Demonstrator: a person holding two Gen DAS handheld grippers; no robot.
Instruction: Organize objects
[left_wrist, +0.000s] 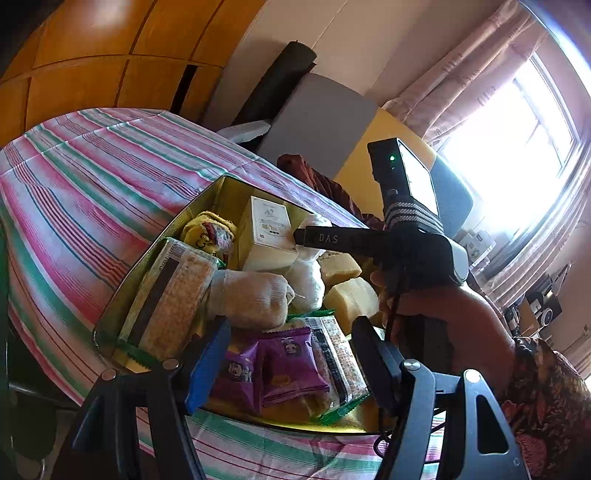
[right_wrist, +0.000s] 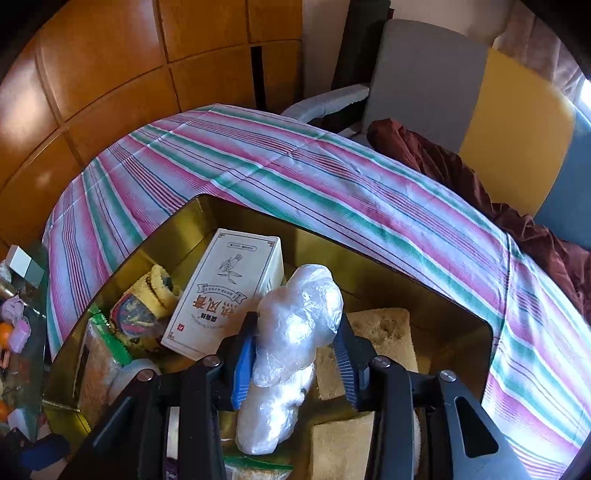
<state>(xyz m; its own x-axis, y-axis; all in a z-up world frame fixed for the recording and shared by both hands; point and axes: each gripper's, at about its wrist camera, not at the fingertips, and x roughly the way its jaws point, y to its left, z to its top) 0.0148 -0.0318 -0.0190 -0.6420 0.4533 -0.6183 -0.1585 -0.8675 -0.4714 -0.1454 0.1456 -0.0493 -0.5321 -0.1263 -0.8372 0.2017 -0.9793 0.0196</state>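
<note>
A gold tin on the striped tablecloth holds several things. My right gripper stands over it, shut on a white plastic-wrapped bundle that stands upright with its lower end among the contents. Beside the bundle are a cream box, a yellow cloth and tan sponges. In the left wrist view, my left gripper hangs open above purple packets at the tin's near end, with nothing between its fingers. A hand holds the right gripper there, by the cream box.
A biscuit pack and a knitted white bundle also lie in the tin. The striped tablecloth stretches beyond it. A grey chair and maroon fabric stand behind. Small clutter sits at the left.
</note>
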